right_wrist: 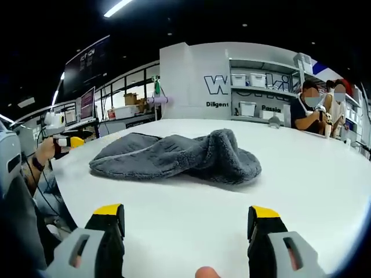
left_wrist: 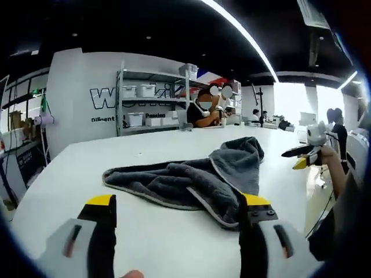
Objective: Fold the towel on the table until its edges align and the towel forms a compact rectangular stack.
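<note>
The grey towel (right_wrist: 177,155) lay crumpled in a long heap on the white table (right_wrist: 313,174), its long axis running across the right gripper view, thicker at the end nearer the shelves (left_wrist: 152,99). Its folds hid the edges, and one corner sat behind the left gripper's (left_wrist: 179,207) jaw. Both the left gripper and the right gripper (right_wrist: 188,219) had jaws apart, holding nothing, in an office-like room with people seated behind.

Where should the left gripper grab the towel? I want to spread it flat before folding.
Probably the towel's hemmed near corner beside the left gripper's right jaw, approached low from the table's near side: that edge lies flat and exposed, while the middle is bunched.
</note>
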A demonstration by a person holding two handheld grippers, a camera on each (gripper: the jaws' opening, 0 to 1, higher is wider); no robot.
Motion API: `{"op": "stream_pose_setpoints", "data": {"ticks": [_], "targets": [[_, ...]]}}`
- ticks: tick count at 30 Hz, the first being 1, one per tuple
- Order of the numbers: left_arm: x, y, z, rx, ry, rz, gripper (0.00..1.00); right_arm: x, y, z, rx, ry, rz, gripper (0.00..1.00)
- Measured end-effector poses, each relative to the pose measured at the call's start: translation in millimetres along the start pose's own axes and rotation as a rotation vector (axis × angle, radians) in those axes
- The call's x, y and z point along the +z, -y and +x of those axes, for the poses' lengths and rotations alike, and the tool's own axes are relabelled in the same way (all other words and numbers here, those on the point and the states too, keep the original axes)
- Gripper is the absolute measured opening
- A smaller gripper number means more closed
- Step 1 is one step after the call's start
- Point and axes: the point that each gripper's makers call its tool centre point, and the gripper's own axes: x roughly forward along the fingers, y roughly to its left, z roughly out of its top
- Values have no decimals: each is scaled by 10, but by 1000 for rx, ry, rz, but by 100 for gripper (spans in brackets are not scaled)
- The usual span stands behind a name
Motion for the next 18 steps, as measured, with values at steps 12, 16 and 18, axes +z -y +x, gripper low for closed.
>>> {"op": "stream_pose_setpoints", "data": {"ticks": [12, 16, 18], "targets": [[-141, 149, -176, 25, -18, -39, 99, -16, -62, 59, 24, -10, -6, 92], [-191, 150, -207, 41, -34, -41, 99, -23, -70, 73, 27, -15, -7, 92], [-218, 155, -222, 47, -43, -37, 99, -26, -76, 81, 29, -18, -8, 92]]}}
